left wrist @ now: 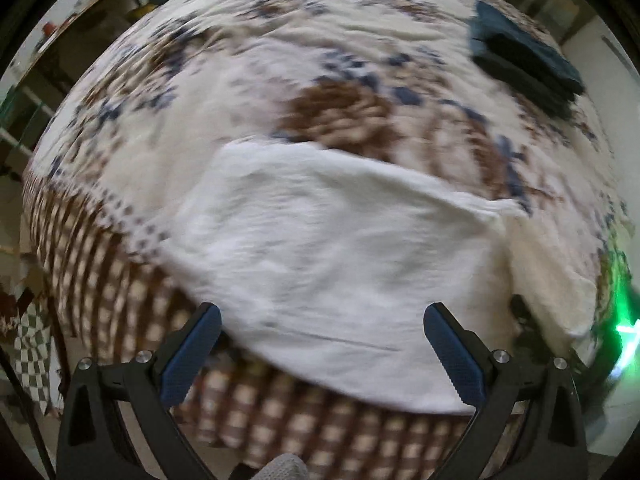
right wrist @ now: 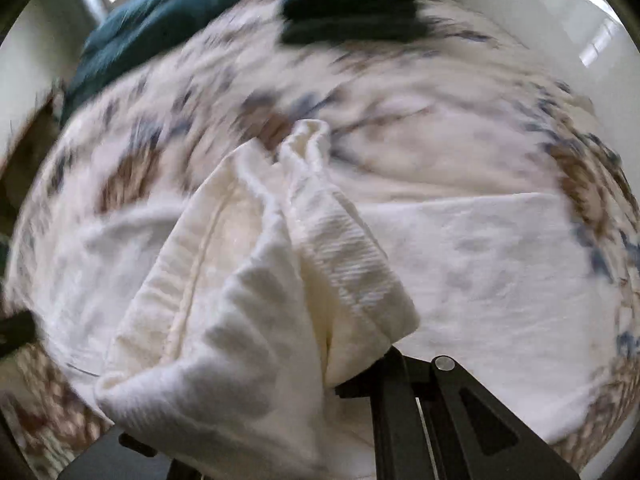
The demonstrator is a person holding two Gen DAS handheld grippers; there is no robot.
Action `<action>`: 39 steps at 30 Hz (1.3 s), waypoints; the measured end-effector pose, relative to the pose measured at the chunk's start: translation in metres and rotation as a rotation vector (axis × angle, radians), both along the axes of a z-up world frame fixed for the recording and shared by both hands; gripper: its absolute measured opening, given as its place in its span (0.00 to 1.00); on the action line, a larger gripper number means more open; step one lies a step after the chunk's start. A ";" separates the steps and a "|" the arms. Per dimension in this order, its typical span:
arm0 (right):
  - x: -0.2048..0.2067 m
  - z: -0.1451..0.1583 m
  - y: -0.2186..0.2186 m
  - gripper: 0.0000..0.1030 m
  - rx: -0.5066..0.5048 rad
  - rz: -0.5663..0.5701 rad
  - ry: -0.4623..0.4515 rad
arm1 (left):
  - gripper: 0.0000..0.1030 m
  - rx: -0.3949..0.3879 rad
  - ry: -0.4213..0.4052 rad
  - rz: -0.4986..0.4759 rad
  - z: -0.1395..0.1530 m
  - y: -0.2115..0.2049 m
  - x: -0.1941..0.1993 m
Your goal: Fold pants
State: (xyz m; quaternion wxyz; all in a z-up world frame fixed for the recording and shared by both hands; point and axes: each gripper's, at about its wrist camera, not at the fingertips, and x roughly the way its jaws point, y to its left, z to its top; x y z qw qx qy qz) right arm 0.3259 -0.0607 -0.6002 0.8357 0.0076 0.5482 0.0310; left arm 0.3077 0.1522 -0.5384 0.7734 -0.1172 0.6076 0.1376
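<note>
The white pants (left wrist: 332,248) lie spread on the patterned bedspread (left wrist: 224,92), blurred by motion. My left gripper (left wrist: 322,354) is open and empty, its blue-padded fingers (left wrist: 192,360) wide apart just above the pants' near edge. In the right wrist view a bunched fold of the white pants (right wrist: 256,280) is lifted up and drapes over my right gripper (right wrist: 332,384), which is shut on it. Its fingertips are hidden by the cloth. The rest of the pants (right wrist: 500,272) lie flat on the bed to the right.
A folded dark teal garment (left wrist: 524,64) lies on the far right of the bed; it also shows in the right wrist view (right wrist: 352,12). A dark teal cushion or blanket (right wrist: 152,28) sits at the head. The checkered bed edge (left wrist: 120,300) drops off near left.
</note>
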 end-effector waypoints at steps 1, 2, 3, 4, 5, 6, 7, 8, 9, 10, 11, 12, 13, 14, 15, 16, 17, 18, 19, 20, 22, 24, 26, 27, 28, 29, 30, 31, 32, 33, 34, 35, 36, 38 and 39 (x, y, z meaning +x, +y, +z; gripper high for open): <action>-0.004 -0.008 0.014 0.09 -0.035 0.018 0.002 | 1.00 0.003 0.005 0.017 -0.003 0.011 -0.004; -0.007 -0.014 0.024 0.09 -0.075 0.031 0.002 | 1.00 0.007 0.011 0.030 -0.005 0.018 -0.007; -0.007 -0.020 0.033 0.10 -0.121 0.048 0.001 | 1.00 0.001 0.018 0.050 -0.009 0.027 -0.010; -0.008 -0.024 0.039 0.13 -0.151 0.070 0.017 | 1.00 -0.005 0.022 0.064 -0.011 0.032 -0.011; -0.004 -0.024 0.040 0.14 -0.161 0.085 0.027 | 1.00 -0.015 0.023 0.082 -0.012 0.037 -0.011; -0.003 -0.021 0.040 0.17 -0.160 0.110 0.043 | 1.00 -0.025 0.023 0.093 -0.013 0.040 -0.010; -0.002 -0.016 0.037 0.26 -0.127 0.140 0.064 | 1.00 -0.052 0.019 0.108 -0.013 0.042 -0.008; -0.006 -0.005 0.025 0.36 -0.025 0.163 0.090 | 1.00 -0.071 0.014 0.116 -0.012 0.043 -0.005; -0.010 0.005 0.015 0.63 0.071 0.161 0.100 | 1.00 -0.098 0.004 0.125 -0.010 0.042 -0.002; -0.011 0.017 0.002 0.78 0.157 0.144 0.102 | 1.00 -0.136 -0.009 0.129 -0.009 0.040 0.003; -0.019 0.033 -0.014 0.79 0.234 0.110 0.092 | 1.00 -0.168 -0.014 0.126 -0.009 0.036 0.008; -0.025 0.042 -0.028 0.79 0.275 0.078 0.087 | 1.00 -0.199 -0.011 0.117 -0.010 0.030 0.015; -0.032 0.050 -0.043 0.79 0.313 0.028 0.084 | 1.00 -0.241 -0.001 0.099 -0.013 0.021 0.024; -0.042 0.054 -0.068 0.79 0.362 -0.067 0.097 | 1.00 -0.291 0.010 0.071 -0.019 0.010 0.033; -0.050 0.054 -0.086 0.79 0.395 -0.142 0.114 | 1.00 -0.319 0.025 0.044 -0.024 0.001 0.041; -0.057 0.050 -0.104 0.79 0.428 -0.219 0.139 | 1.00 -0.350 0.056 0.002 -0.034 -0.013 0.051; -0.067 0.042 -0.127 0.79 0.480 -0.314 0.170 | 1.00 -0.386 0.094 -0.029 -0.044 -0.025 0.059; -0.074 0.035 -0.142 0.79 0.516 -0.373 0.190 | 1.00 -0.435 0.153 -0.065 -0.060 -0.041 0.068; -0.083 0.025 -0.158 0.79 0.546 -0.438 0.221 | 1.00 -0.453 0.185 -0.080 -0.070 -0.050 0.072; -0.086 0.016 -0.170 0.79 0.561 -0.486 0.239 | 1.00 -0.455 0.228 -0.093 -0.083 -0.060 0.076; -0.095 0.000 -0.186 0.79 0.623 -0.568 0.260 | 1.00 -0.447 0.282 -0.092 -0.099 -0.071 0.080; -0.100 -0.015 -0.197 0.79 0.674 -0.632 0.296 | 1.00 -0.358 0.322 -0.112 -0.105 -0.080 0.080; -0.102 -0.019 -0.200 0.79 0.679 -0.641 0.300 | 1.00 -0.246 0.351 -0.183 -0.103 -0.086 0.073; -0.101 -0.018 -0.199 0.79 0.665 -0.631 0.303 | 1.00 -0.174 0.357 -0.227 -0.100 -0.088 0.065; -0.100 -0.017 -0.197 0.79 0.658 -0.621 0.300 | 1.00 -0.112 0.365 -0.275 -0.097 -0.087 0.054; -0.100 -0.015 -0.195 0.79 0.660 -0.610 0.298 | 1.00 -0.094 0.373 -0.302 -0.094 -0.085 0.045; -0.098 -0.016 -0.193 0.79 0.650 -0.599 0.310 | 1.00 -0.081 0.385 -0.304 -0.088 -0.080 0.035; -0.096 -0.016 -0.191 0.79 0.645 -0.593 0.320 | 1.00 -0.097 0.379 -0.283 -0.082 -0.076 0.031; -0.094 -0.018 -0.190 0.79 0.663 -0.590 0.320 | 1.00 -0.132 0.366 -0.251 -0.074 -0.072 0.029; -0.092 -0.018 -0.188 0.79 0.672 -0.592 0.326 | 1.00 -0.166 0.349 -0.219 -0.067 -0.069 0.030; -0.092 -0.021 -0.188 0.79 0.668 -0.604 0.339 | 1.00 -0.200 0.318 -0.187 -0.057 -0.068 0.032; -0.091 -0.024 -0.189 0.79 0.679 -0.623 0.349 | 1.00 -0.235 0.288 -0.171 -0.051 -0.067 0.035; -0.091 -0.029 -0.190 0.79 0.717 -0.645 0.352 | 1.00 -0.268 0.268 -0.162 -0.048 -0.070 0.040; -0.092 -0.036 -0.194 0.76 0.770 -0.694 0.325 | 1.00 -0.349 0.269 -0.161 -0.058 -0.082 0.051; -0.093 -0.037 -0.195 0.62 0.765 -0.710 0.311 | 0.99 -0.368 0.277 -0.160 -0.066 -0.088 0.055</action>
